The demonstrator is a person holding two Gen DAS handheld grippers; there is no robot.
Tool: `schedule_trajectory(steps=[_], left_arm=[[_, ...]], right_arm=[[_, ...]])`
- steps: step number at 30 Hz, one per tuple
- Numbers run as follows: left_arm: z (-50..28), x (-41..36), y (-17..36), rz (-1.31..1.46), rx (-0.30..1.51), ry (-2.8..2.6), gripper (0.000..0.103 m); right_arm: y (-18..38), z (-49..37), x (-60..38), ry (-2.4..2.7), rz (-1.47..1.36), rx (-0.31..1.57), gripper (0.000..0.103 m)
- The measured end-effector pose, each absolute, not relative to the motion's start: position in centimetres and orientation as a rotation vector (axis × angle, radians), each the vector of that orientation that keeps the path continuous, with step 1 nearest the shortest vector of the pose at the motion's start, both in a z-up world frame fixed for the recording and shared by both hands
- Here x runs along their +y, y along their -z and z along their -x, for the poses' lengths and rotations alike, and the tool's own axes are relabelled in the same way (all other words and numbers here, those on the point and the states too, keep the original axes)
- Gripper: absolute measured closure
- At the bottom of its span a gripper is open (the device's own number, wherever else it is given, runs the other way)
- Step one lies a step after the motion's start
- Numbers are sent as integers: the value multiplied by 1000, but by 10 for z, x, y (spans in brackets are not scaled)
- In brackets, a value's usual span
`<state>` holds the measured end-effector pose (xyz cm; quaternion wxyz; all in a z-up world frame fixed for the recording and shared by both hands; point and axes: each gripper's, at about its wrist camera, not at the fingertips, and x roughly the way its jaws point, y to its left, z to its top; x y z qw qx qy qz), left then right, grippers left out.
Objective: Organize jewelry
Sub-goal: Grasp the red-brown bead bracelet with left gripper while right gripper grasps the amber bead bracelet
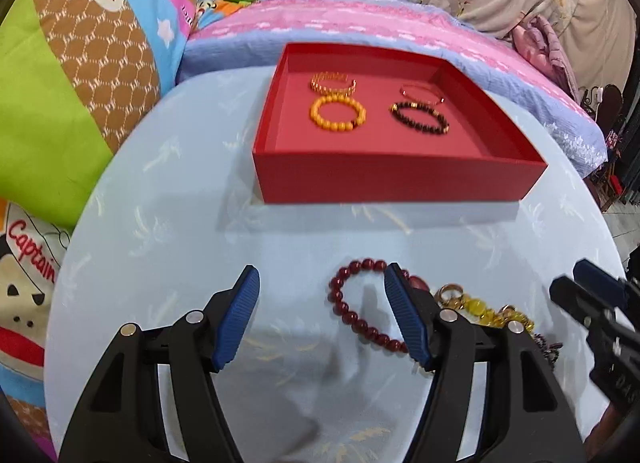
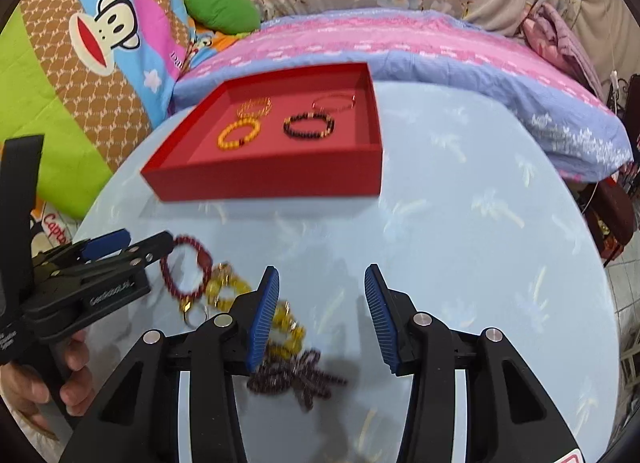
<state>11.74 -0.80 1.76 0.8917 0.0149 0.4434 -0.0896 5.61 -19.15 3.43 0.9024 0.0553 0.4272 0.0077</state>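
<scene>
A red box (image 1: pixel 400 181) (image 2: pixel 272 183) on the round light-blue table holds an orange bead bracelet (image 1: pixel 338 113), a black bead bracelet (image 1: pixel 419 117), a gold chain bracelet (image 1: pixel 333 82) and a thin red bangle (image 1: pixel 422 94). A dark red bead bracelet (image 1: pixel 352 303) (image 2: pixel 186 269) lies near the front, with yellow bead jewelry (image 1: pixel 486 313) (image 2: pixel 240 291) and a purple bead strand (image 2: pixel 296 375) to its right. My left gripper (image 1: pixel 320 303) is open over the dark red bracelet. My right gripper (image 2: pixel 322 303) is open, just right of the yellow and purple pieces.
The table (image 1: pixel 160 223) stands against a bed with a pink and blue quilt (image 1: pixel 340 19). Cartoon-print cushions (image 1: pixel 80 63) lie to the left, and a green pillow (image 2: pixel 222 9) behind. A floral curtain hangs behind.
</scene>
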Motion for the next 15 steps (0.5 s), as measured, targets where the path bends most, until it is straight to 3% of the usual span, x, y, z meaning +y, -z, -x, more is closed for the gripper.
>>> schedule_trajectory(steps=[6,9,11,15], left_arm=[[-120,-16,-3,-60,919,165,49],[-121,-19,-4,-59,912,176,65],[-121,-20,-4,-61,912,187,85],[-120,-16,-5,-50,918,201,95]], right_arm=[[-17,-51,-176,-40,-96,917,59],[-10,-54,-171,-52,-94,931,59],[-7,-56,-167,-59,-90,935,59],[-4,-60,-165,-60,-86,934,59]])
